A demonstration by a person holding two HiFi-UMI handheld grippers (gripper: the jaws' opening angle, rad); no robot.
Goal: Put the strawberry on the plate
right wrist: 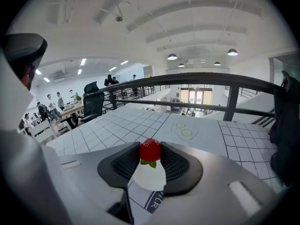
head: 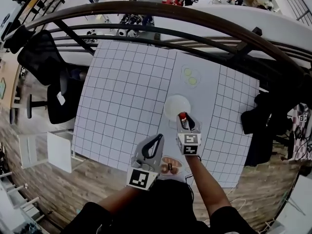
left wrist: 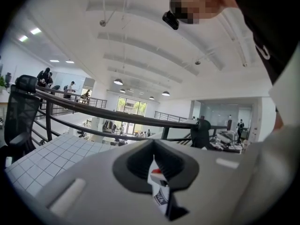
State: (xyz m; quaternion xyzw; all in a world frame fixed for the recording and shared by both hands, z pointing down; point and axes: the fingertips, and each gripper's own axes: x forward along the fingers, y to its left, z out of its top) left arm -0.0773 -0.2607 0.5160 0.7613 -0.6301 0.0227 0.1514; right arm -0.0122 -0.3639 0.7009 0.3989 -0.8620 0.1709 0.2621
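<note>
Gridded table [head: 122, 91], right gripper [head: 184, 118] fingers part open, clamping strawberry [right wrist: 150, 150] above plate [head: 174, 105]; left gripper [head: 159, 138] fingers together, empty.

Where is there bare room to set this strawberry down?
The plate is bare, just ahead of the right hand-held gripper. The grid mat left of it is bare too. An egg lies beyond the plate; the left hand-held gripper crowds the near edge.
</note>
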